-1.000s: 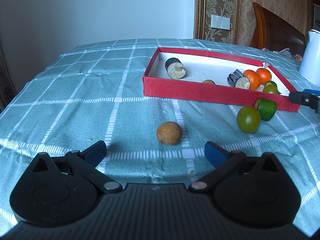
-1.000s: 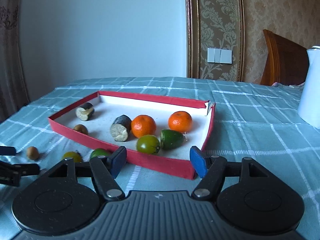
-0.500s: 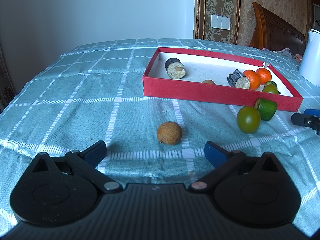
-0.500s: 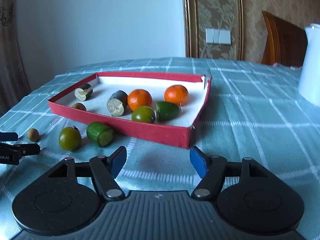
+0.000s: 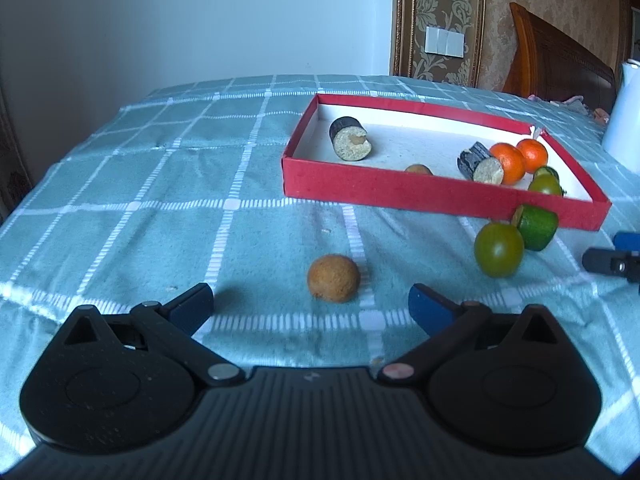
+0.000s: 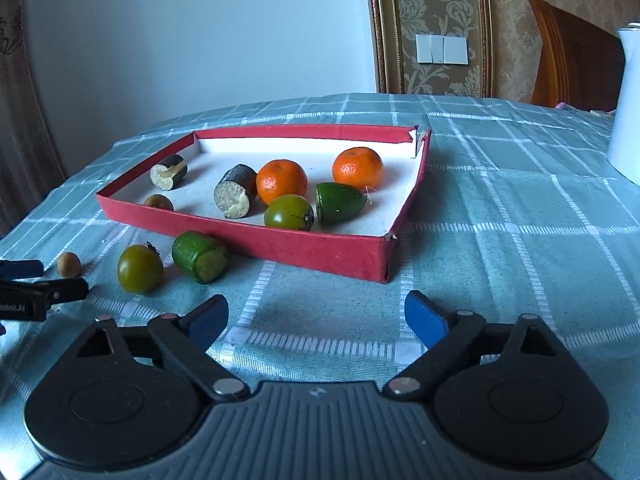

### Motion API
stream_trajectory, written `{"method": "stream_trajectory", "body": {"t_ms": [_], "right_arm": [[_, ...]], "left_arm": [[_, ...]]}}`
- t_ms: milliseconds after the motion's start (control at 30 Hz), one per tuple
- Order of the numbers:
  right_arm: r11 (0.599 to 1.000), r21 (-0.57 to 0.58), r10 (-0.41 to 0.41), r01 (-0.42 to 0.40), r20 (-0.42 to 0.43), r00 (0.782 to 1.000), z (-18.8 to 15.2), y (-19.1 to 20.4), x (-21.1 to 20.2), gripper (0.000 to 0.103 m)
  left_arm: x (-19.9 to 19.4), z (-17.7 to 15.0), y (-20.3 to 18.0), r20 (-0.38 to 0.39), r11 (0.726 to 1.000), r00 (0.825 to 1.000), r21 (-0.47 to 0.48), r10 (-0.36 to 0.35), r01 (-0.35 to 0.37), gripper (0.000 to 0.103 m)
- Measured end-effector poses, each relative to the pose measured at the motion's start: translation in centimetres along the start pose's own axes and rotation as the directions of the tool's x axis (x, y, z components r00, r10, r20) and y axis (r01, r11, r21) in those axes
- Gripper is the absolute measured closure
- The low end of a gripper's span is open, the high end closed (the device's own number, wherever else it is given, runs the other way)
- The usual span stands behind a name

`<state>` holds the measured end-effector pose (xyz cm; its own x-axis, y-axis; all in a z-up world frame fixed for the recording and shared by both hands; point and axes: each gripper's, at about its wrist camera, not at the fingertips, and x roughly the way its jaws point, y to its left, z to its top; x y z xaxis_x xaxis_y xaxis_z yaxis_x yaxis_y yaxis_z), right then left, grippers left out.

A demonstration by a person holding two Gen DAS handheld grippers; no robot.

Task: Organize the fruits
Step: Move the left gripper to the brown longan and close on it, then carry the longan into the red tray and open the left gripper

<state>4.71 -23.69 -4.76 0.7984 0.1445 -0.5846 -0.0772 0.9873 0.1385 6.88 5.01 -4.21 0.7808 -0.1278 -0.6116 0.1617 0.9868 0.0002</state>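
The left gripper (image 5: 310,304) is spread wide and empty, low over the counter (image 5: 140,184) with its teal checked cloth, and a small brown fruit (image 5: 333,278) lies on the cloth just ahead of its fingertips. The right gripper (image 6: 316,316) is also wide apart with nothing between its fingers, facing the near corner of the red tray (image 6: 320,250). Inside the tray lie two oranges (image 6: 282,181), a green tomato (image 6: 289,212), a green fruit piece (image 6: 340,202), two dark cut chunks (image 6: 235,196) and a small brown fruit (image 6: 158,201). Outside, just beside the tray's front wall, a second green tomato (image 6: 140,269) and a cut green piece (image 6: 199,257) rest on the cloth, close together. A white kettle (image 6: 626,100) stands well off to the right
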Motion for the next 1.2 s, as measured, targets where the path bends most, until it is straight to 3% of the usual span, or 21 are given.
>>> {"method": "stream_trajectory", "body": {"t_ms": [67, 267, 333, 400, 433, 700, 1000, 1200], "right_arm": [[1.0, 0.006, 0.006, -0.006, 0.002, 1.0, 0.0, -0.1, 0.0, 0.007], [1.0, 0.019, 0.017, -0.017, 0.005, 1.0, 0.1, -0.3, -0.1, 0.007], [1.0, 0.019, 0.017, -0.017, 0.005, 1.0, 0.1, -0.3, -0.1, 0.007], [1.0, 0.019, 0.017, -0.018, 0.006, 1.0, 0.1, -0.3, -0.1, 0.007], [1.0, 0.019, 0.017, -0.017, 0.005, 1.0, 0.1, -0.3, -0.1, 0.007], [1.0, 0.019, 0.018, -0.018, 0.005, 1.0, 0.1, -0.3, -0.2, 0.007], [1.0, 0.021, 0.019, -0.019, 0.006, 1.0, 0.1, -0.3, -0.2, 0.007], [1.0, 0.021, 0.019, -0.019, 0.006, 1.0, 0.1, -0.4, -0.2, 0.007]], "left_arm": [[0.2, 0.4, 0.2, 0.006, 1.0, 1.0, -0.008, 0.01, -0.01, 0.014], [0.6, 0.8, 0.0, 0.008, 1.0, 1.0, 0.007, 0.012, -0.012, 0.021], [0.5, 0.9, -0.1, 0.014, 1.0, 1.0, 0.008, 0.006, -0.007, 0.033], [0.3, 1.0, -0.3, 0.022, 1.0, 1.0, 0.01, 0.009, -0.009, 0.065], [0.2, 1.1, -0.4, 0.019, 1.0, 1.0, 0.011, 0.0, -0.001, 0.069], [-0.2, 1.1, -0.7, 0.023, 1.0, 1.0, 0.012, -0.009, 0.008, 0.079], [0.0, 1.8, -1.2, 0.027, 0.999, 0.999, 0.014, -0.03, 0.029, 0.079], [-0.3, 3.7, -1.9, 0.076, 0.999, 0.996, 0.029, -0.046, 0.044, 0.079]]}}
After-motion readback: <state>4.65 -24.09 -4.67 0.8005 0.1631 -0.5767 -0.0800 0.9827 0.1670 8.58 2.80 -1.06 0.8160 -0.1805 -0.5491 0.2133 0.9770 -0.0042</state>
